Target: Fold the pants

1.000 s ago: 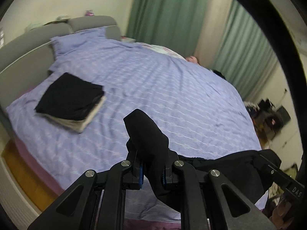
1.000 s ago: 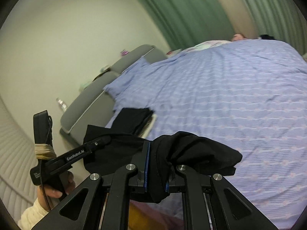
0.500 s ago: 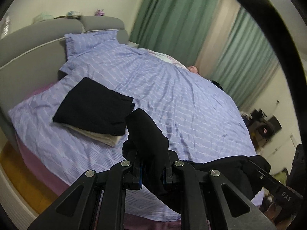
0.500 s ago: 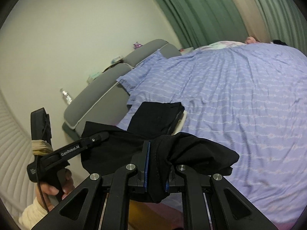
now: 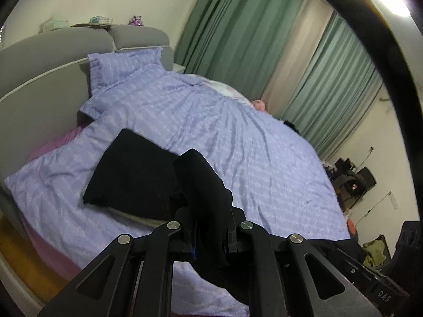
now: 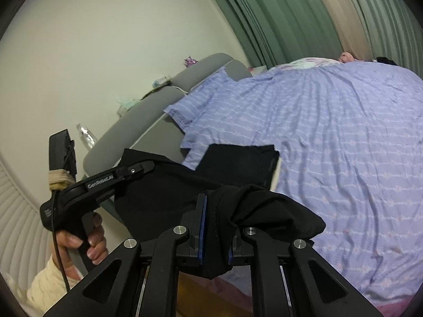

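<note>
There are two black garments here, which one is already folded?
The black one lying flat on the bed near the headboard, stacked on a pale garment. The other black pants hang bunched between both grippers, still unfolded.

Lavender-covered bed [image 5: 238, 142], grey padded headboard [image 5: 53, 60], green curtains [image 5: 238, 26], pale walls [image 6: 105, 39].

You have soft, matt black cloth, the pants [image 5: 203, 185], bunched between the matt black plastic arms of the left gripper [image 5: 211, 240] and right gripper [image 6: 215, 240], whose pivots carry shiny metal pins. The bedspread [image 5: 238, 142] under them is thin, wrinkled lilac cotton-like cloth, and the headboard [image 5: 53, 60] looks like grey, matt upholstery. The green curtains [image 5: 238, 26] are pleated fabric, and your sleeve [image 6: 45, 288] is a chunky cream knit.
</note>
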A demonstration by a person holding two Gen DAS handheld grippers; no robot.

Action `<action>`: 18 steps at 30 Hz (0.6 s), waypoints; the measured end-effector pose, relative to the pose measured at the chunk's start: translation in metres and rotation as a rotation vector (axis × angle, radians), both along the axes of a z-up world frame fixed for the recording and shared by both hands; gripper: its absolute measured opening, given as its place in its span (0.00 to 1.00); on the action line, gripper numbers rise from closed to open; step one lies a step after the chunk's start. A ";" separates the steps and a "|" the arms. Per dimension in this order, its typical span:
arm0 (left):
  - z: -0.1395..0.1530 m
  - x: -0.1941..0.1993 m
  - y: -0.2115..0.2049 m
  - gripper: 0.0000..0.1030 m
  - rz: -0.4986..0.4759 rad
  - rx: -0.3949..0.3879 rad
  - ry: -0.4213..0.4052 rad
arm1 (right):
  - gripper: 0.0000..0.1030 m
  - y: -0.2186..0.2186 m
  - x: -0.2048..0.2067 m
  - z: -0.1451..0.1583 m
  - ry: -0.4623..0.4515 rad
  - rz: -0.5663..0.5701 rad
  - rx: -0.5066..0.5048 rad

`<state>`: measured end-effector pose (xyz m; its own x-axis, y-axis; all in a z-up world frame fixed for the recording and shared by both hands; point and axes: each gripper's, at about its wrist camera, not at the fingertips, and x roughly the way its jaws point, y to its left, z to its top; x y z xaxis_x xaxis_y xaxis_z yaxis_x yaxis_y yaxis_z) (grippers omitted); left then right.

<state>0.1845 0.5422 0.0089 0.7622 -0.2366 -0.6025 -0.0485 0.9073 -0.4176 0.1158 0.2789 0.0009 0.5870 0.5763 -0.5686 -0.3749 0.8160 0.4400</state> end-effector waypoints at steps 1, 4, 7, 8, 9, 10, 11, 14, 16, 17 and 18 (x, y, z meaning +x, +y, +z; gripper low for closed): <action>0.000 0.008 0.005 0.14 -0.006 0.003 -0.001 | 0.12 0.004 0.003 0.001 -0.011 0.000 0.002; -0.001 0.036 0.024 0.14 -0.039 -0.021 0.007 | 0.12 0.020 0.015 0.005 -0.018 -0.023 -0.010; -0.002 0.068 0.045 0.14 -0.097 -0.039 -0.002 | 0.12 0.040 0.030 0.008 -0.026 -0.066 -0.016; -0.003 0.079 0.051 0.14 -0.118 -0.041 -0.009 | 0.12 0.047 0.035 0.007 -0.032 -0.088 -0.021; -0.004 0.091 0.057 0.14 -0.143 -0.043 -0.013 | 0.12 0.054 0.040 0.007 -0.036 -0.109 -0.024; -0.006 0.107 0.065 0.14 -0.180 -0.056 -0.016 | 0.12 0.063 0.045 0.005 -0.039 -0.140 -0.027; -0.008 0.120 0.071 0.14 -0.213 -0.068 -0.016 | 0.12 0.071 0.050 0.003 -0.041 -0.172 -0.029; -0.014 0.169 0.086 0.14 -0.320 -0.086 0.023 | 0.12 0.103 0.066 -0.005 -0.019 -0.315 -0.046; -0.018 0.204 0.093 0.14 -0.392 -0.091 0.050 | 0.12 0.122 0.076 -0.009 -0.008 -0.383 -0.045; -0.020 0.219 0.094 0.14 -0.427 -0.089 0.063 | 0.12 0.133 0.083 -0.011 -0.009 -0.419 -0.065; -0.021 0.234 0.093 0.14 -0.461 -0.084 0.070 | 0.12 0.141 0.089 -0.013 -0.010 -0.444 -0.075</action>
